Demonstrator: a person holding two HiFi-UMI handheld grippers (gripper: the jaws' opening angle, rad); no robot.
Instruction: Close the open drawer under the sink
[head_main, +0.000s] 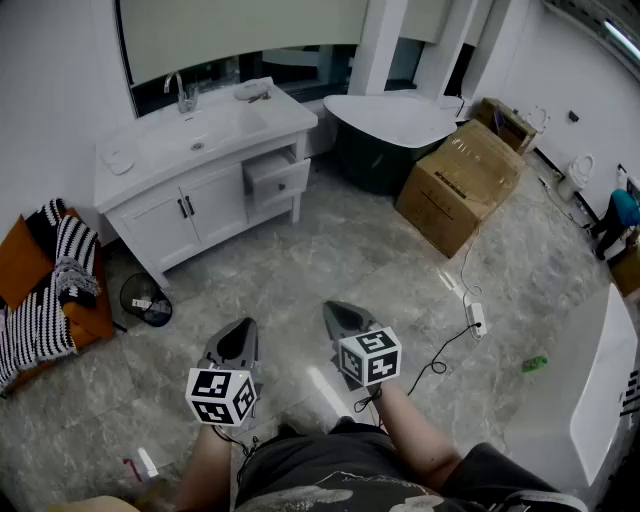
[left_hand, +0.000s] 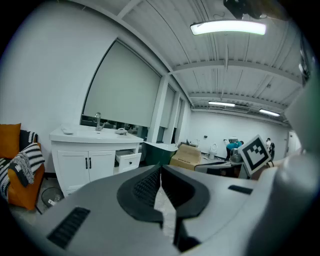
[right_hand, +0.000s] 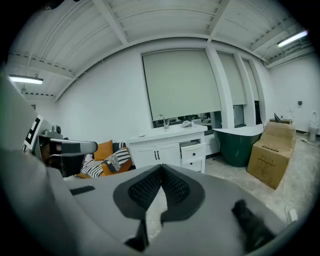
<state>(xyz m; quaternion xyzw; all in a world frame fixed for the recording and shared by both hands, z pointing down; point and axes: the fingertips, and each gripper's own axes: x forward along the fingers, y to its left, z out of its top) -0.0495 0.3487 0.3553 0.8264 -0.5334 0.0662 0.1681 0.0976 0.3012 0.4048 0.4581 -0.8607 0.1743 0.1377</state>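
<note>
Closest in, a person holds two grippers low over a grey stone-look floor (head_main: 300, 255). The left gripper (head_main: 241, 328) and right gripper (head_main: 335, 310) each have their jaws pressed together with nothing between them. Both point toward a white vanity (head_main: 165, 215) well ahead, against the wall. The drawer (head_main: 278, 178) is the upper one at the vanity's right end, beside the double doors, below and right of the sink (head_main: 200, 135) — it is pulled partly out. Farther right stand a dark tub (head_main: 385, 130) and a cardboard box (head_main: 460, 185).
</note>
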